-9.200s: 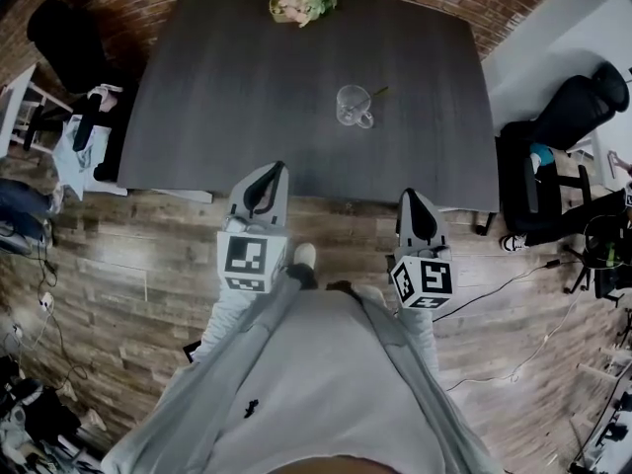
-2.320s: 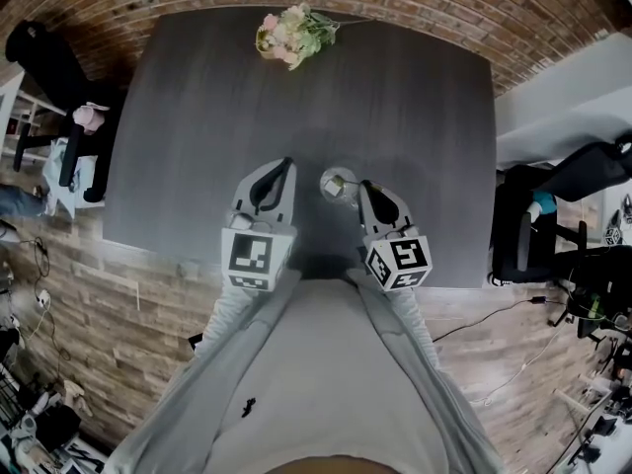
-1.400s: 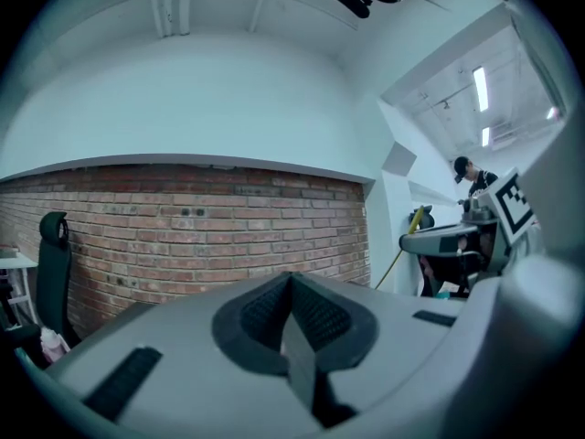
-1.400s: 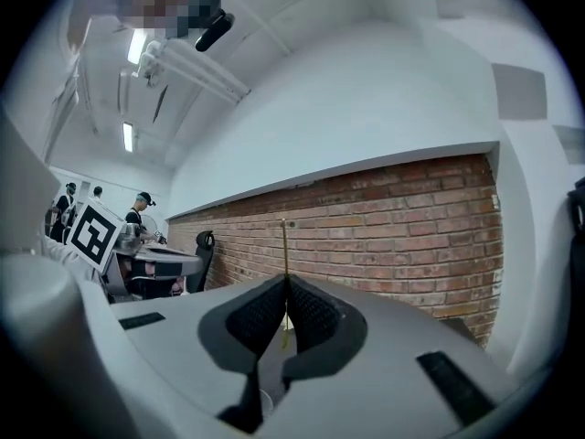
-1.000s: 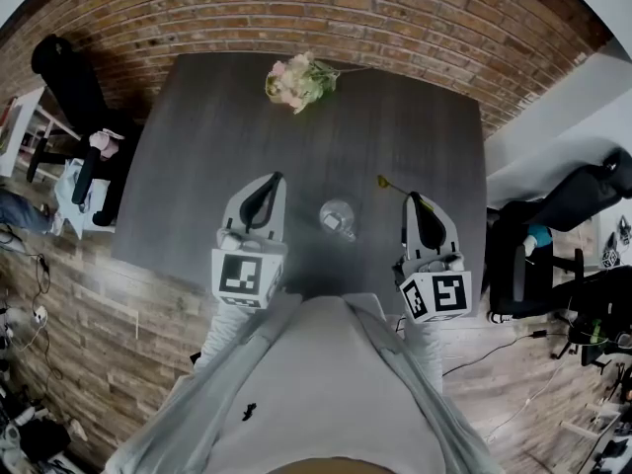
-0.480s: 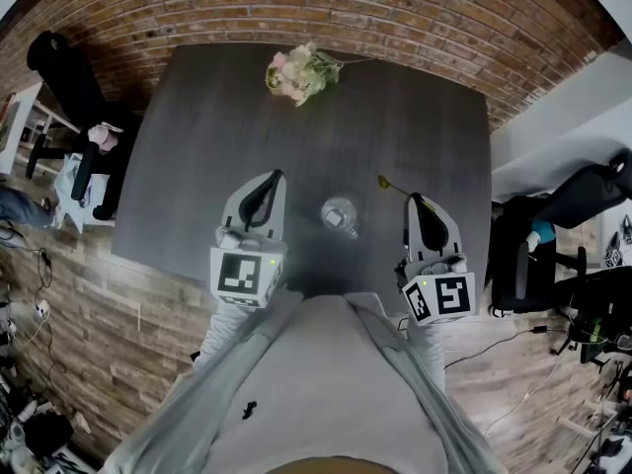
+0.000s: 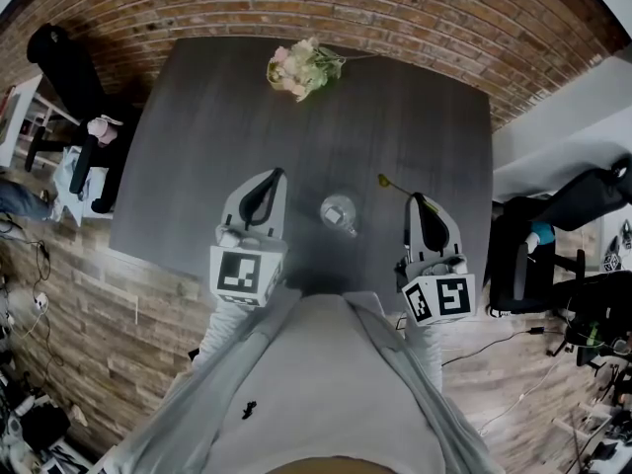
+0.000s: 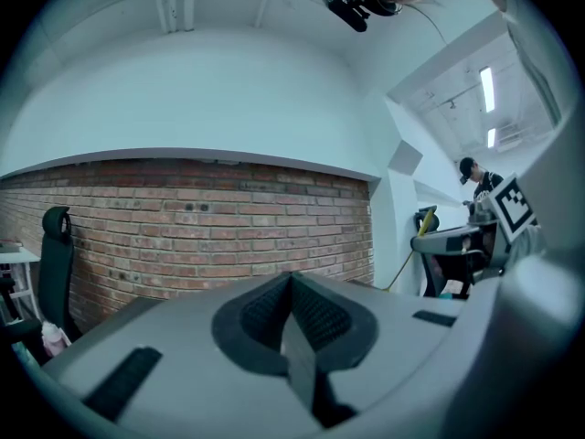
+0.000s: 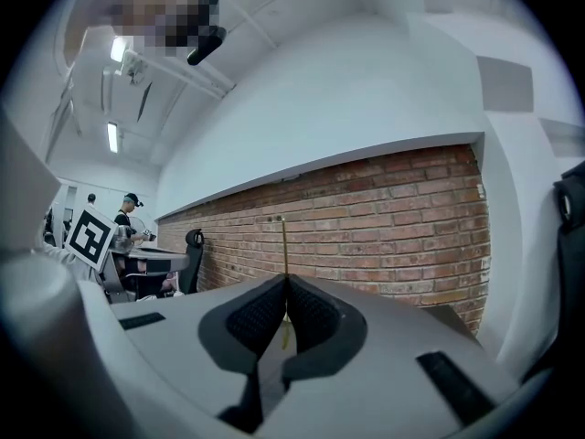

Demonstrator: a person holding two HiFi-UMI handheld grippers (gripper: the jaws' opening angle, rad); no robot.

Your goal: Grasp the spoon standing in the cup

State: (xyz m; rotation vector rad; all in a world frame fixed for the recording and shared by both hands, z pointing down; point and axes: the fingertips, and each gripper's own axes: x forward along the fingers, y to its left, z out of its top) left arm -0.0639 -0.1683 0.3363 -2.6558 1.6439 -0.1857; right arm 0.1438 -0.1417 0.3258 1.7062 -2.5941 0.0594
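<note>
A clear glass cup stands on the dark table, between my two grippers, with no spoon in it. The thin gold spoon is outside the cup, to its right, with my right gripper shut on its handle. In the right gripper view the spoon rises upright from between the closed fingers of the right gripper. My left gripper hovers left of the cup, shut and empty. In its own view the left gripper has its jaws together against the brick wall.
A bunch of pale flowers lies at the table's far edge. A brick wall runs behind the table. Black office chairs stand at the left and at the right. Cables trail over the wooden floor.
Two seconds ago the right gripper was at the cup; since then it has moved right with the spoon, out of the cup. Over the last second neither gripper has moved.
</note>
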